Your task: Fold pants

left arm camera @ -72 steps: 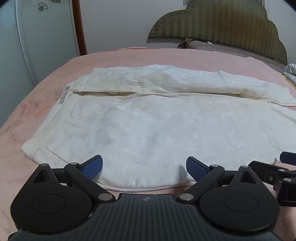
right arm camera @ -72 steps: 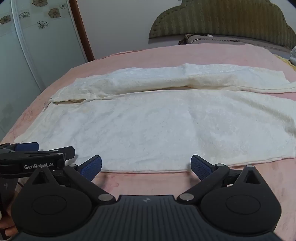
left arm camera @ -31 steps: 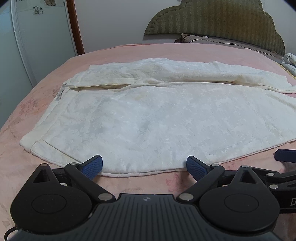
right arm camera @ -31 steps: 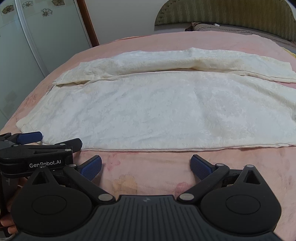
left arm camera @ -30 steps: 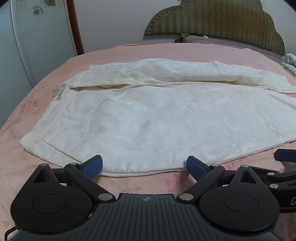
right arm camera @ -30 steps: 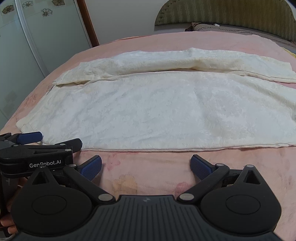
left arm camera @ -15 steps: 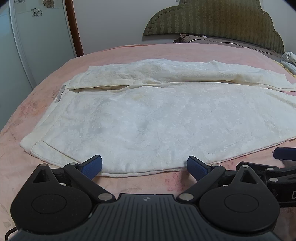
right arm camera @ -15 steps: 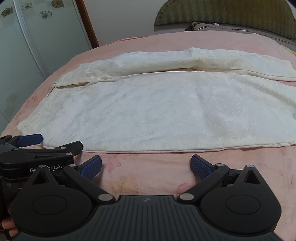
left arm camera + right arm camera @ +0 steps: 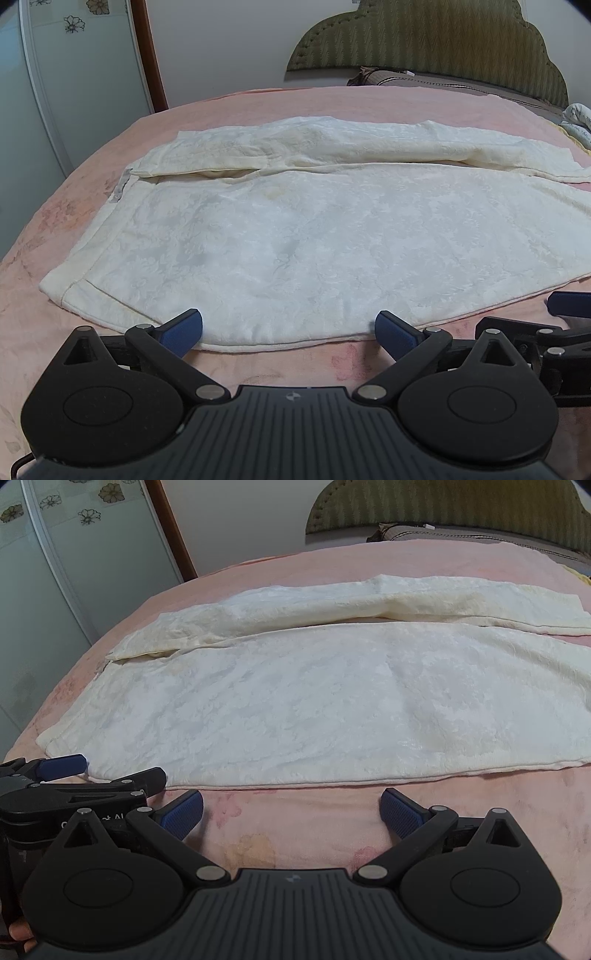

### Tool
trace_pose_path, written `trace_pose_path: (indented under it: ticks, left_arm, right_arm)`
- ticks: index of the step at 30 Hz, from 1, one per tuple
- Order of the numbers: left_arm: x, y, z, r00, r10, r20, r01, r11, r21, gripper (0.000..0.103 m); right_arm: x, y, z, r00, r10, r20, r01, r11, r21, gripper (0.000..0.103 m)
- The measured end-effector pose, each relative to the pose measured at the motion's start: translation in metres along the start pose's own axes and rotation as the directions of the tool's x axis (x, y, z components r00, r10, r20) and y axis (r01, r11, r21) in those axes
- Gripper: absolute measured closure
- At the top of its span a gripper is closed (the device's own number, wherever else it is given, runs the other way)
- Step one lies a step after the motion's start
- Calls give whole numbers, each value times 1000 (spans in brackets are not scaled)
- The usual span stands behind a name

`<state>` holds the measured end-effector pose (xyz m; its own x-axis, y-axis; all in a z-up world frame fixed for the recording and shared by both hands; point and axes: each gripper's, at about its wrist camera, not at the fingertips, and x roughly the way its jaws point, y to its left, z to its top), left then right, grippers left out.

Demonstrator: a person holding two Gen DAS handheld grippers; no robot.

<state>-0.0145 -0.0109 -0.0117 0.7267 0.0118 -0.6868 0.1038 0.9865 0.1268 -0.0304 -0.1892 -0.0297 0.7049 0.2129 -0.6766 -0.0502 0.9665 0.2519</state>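
The cream pants [image 9: 303, 236] lie spread flat across the pink bed [image 9: 332, 107], waistband to the left, the near leg wide and smooth and the far leg partly rolled over on itself along the far edge. Both tools sit at the near hem with nothing held: the left hand-held gripper [image 9: 289, 328] has its jaws wide apart, straddling the near edge of the cloth close to the waist, and the right hand-held gripper [image 9: 291, 810] is likewise spread wide, just short of the hem over bare bedspread further right. The main risk, as I judge it, is pinching the soft bedspread along with the hem, since both are thin and lie flush. The cloth looks slippery and limp, so an uneven lift by the two sides would skew the fold. The rolled far leg could also get trapped underneath, leaving a lumpy, misaligned stack.
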Motion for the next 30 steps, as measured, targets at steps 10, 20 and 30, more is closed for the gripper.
trace_pose_path:
  ticks: [10, 20, 30]
  left_arm:
    - [2, 0, 1, 1000, 4, 3, -4, 1000, 14, 0]
    - [4, 8, 27, 997, 21, 68, -22, 1000, 9, 1]
    - [53, 24, 89, 977, 174, 124, -169, 984, -54, 1]
  right_arm:
    - [-2, 10, -1, 998, 2, 59, 5, 993, -117, 0]
    - [-5, 14, 16, 991, 18, 133, 12, 975, -220, 0]
    - [35, 8, 82, 959, 97, 267, 16, 919, -393, 1]
